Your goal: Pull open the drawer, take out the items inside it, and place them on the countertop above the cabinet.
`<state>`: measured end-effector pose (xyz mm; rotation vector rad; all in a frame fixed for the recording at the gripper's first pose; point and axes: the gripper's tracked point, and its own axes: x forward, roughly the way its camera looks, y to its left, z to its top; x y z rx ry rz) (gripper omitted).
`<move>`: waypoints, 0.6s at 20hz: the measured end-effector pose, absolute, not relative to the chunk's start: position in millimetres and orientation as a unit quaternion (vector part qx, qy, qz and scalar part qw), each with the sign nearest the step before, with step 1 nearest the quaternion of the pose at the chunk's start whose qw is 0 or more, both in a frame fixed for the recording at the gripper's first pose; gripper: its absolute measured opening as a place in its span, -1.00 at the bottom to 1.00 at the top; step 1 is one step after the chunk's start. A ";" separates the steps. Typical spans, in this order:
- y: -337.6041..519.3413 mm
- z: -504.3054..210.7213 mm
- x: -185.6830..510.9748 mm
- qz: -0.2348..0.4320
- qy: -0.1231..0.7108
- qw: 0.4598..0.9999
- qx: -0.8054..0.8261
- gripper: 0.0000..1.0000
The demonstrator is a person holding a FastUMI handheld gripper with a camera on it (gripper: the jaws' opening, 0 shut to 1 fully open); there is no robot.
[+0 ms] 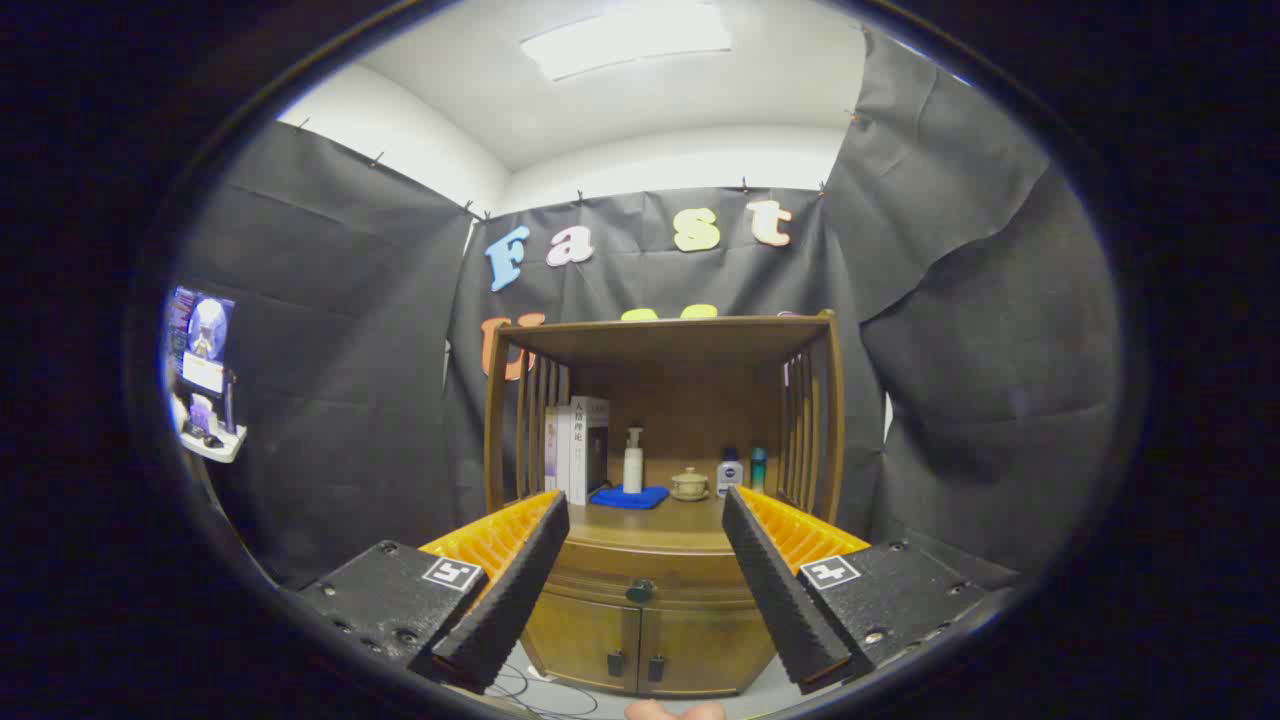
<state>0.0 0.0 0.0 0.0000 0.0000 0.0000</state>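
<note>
Ahead of the claw: a wooden cabinet (650, 600) stands against the booth wall, seen between the two fingers and well beyond them.
Claw: the claw (645, 540) is spread wide and holds nothing; its fingertips frame the front edge of the counter (650, 525).
Drawer: the drawer (645, 580) sits just under the counter's front edge, flush and fully closed, with a small dark knob (640, 591) at its middle.
Drawer contents: hidden; what is inside cannot be told while the front is shut.
Below the drawer: two cabinet doors (640, 640), closed, each with a small dark pull near the centre seam.
Counter load: toward the back left stand upright books (580, 448); a folded blue cloth (629, 496) lies in front of a white pump bottle (633, 460); a small lidded cup (689, 484) is mid-back; a white bottle (729, 472) and a teal bottle (758, 468) stand toward the back right.
Free space: the front strip of the counter looks bare, a likely spot for what comes out.
Step in hand: the approach; nothing of the task is done yet, by my reading.
Next move: bring the claw forward and down to centre on the knob, close both fingers on it, then pull straight back.
Watch for: the knob is small, so poor centring would probably let it slip.
</note>
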 end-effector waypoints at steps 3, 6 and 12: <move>2.0 -3.0 3.5 -0.003 0.000 1.000 0.000 1.00; 9.7 -5.7 8.4 0.003 0.006 1.000 0.005 1.00; 14.9 -20.6 16.8 0.004 0.025 1.000 0.009 1.00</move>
